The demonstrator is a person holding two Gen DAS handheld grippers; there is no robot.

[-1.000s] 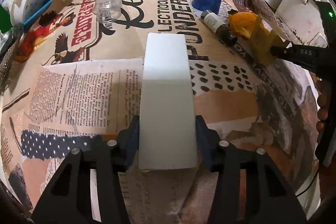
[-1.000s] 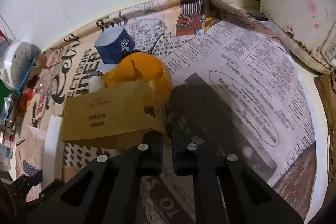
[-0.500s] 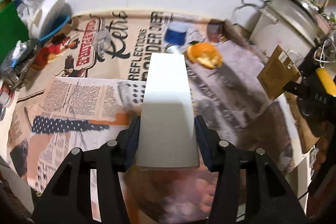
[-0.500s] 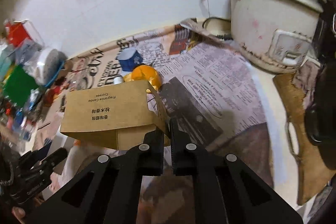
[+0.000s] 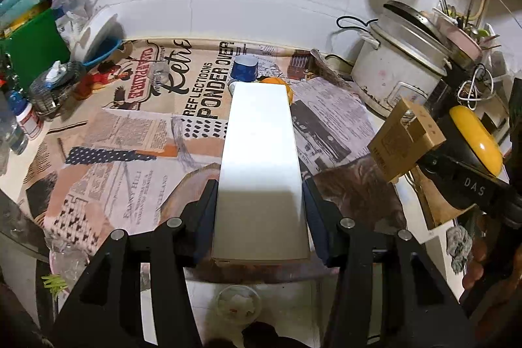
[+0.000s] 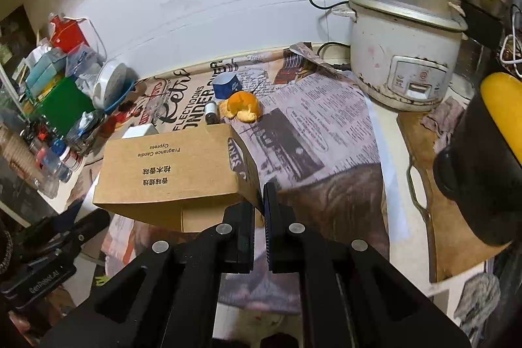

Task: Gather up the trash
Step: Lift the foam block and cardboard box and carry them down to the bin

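The left gripper [image 5: 261, 214] holds a long flat white cardboard box [image 5: 261, 165] by its long sides, the fingers [image 5: 204, 217] pressed against each edge near the box's near end. The box is lifted clear above the bench [image 5: 107, 152], which is covered with printed newspaper sheets, and it points toward the back wall.

The right gripper [image 6: 260, 217] has its fingers [image 6: 243, 230] drawn narrow, pinched on a side flap of a brown kraft-paper carton printed "Fragrance Candle" [image 6: 173, 165]. The carton hangs out to the left of the fingers, off the bench surface, its open underside facing the camera. In the left wrist view the same carton [image 5: 404, 142] shows at the right, held in the air above the bench's right edge.

Left on the bench near its back edge are a piece of orange peel [image 6: 243, 108], a small dark bottle with a white label lying on its side [image 6: 211, 112] just left of the peel, and a blue paper cup standing upside down [image 6: 225, 85] behind them. A clear crumpled plastic piece [image 5: 160, 75] lies further left, near the back edge.

A white rice cooker with a metal lid [image 6: 404, 48] stands at the back right corner. Along the left edge sits a clutter of bottles and a green box [image 6: 63, 105]. A wooden board [image 6: 434, 181] lies at the right edge.
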